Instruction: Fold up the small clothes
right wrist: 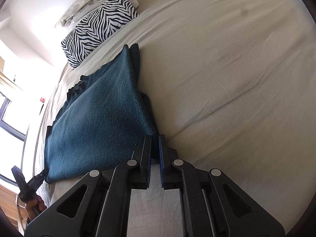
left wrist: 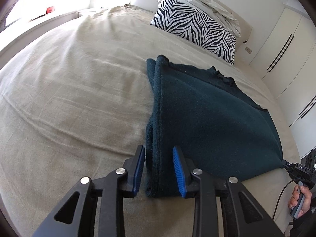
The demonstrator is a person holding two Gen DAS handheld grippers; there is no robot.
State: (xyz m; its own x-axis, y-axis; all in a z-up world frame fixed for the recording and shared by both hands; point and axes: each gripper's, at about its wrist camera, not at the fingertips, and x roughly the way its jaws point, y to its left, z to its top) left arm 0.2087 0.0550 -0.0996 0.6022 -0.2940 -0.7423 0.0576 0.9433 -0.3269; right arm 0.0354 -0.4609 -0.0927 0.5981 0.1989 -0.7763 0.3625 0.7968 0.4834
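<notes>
Two grippers: left fingers spread astride garment edge; right pinching corner.

Bed: carries all items. Sweater: folded, flat on the bed, collar toward the headboard. Patterned pillow: behind the sweater, at the head of the bed. Crumpled bedding: on and behind the pillow, against the headboard. Wardrobe: beside the bed, right of the pillow. Left tongs: straddling the sweater's near left corner. Right tongs: at its near right corner.
</notes>
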